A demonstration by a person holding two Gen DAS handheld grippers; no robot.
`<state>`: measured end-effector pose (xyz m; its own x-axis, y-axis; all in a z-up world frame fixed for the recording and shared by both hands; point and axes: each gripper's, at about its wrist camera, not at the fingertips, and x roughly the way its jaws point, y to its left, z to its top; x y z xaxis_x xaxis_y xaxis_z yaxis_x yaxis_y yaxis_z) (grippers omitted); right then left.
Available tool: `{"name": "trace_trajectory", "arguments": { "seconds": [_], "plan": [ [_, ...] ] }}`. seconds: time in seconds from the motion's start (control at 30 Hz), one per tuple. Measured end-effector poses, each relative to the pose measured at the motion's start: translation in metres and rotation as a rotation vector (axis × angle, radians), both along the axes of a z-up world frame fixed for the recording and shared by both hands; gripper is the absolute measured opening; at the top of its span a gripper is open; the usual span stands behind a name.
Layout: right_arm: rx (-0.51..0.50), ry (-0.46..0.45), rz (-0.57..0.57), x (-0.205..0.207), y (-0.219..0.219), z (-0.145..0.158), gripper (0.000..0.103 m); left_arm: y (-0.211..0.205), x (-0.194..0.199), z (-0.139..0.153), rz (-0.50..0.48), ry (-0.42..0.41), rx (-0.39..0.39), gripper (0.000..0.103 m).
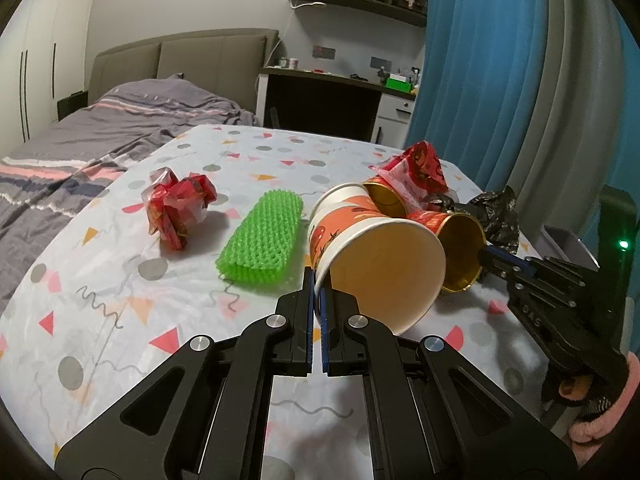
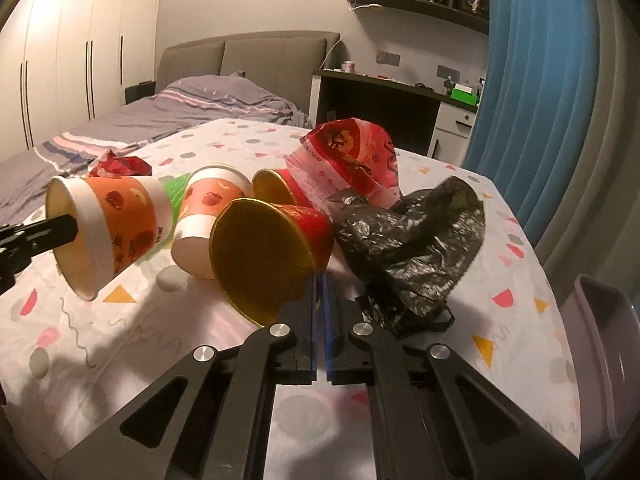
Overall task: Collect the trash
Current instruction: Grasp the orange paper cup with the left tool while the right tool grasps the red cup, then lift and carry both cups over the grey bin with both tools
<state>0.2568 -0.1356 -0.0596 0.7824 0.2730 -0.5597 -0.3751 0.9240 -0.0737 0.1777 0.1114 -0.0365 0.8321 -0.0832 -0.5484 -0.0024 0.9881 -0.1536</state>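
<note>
My left gripper is shut on the rim of an orange-and-white paper cup, held tipped on its side; the cup also shows in the right wrist view. My right gripper is shut on the rim of a red cup with a gold inside, also seen in the left wrist view. A second orange-and-white cup and a second red-gold cup lie on the table. A crumpled black bag, a red wrapper, a red crumpled wrapper and a green foam net lie nearby.
The table has a patterned white cloth. A grey bin stands at the table's right edge. A bed lies behind at the left, a desk at the back and a blue curtain at the right.
</note>
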Motion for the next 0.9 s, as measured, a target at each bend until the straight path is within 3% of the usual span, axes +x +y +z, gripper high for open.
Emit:
{"name": "trace_trajectory", "arguments": {
  "seconds": [0.43,0.9],
  "plan": [
    [0.129,-0.049,-0.035,-0.053,-0.029,0.025,0.003,-0.01,-0.016,0.013,0.011,-0.044,0.007,0.002],
    [0.214,-0.113,-0.124,-0.095,-0.088,0.048,0.003,-0.062,-0.032,0.035,-0.067,-0.094,0.042,0.002]
  ]
}}
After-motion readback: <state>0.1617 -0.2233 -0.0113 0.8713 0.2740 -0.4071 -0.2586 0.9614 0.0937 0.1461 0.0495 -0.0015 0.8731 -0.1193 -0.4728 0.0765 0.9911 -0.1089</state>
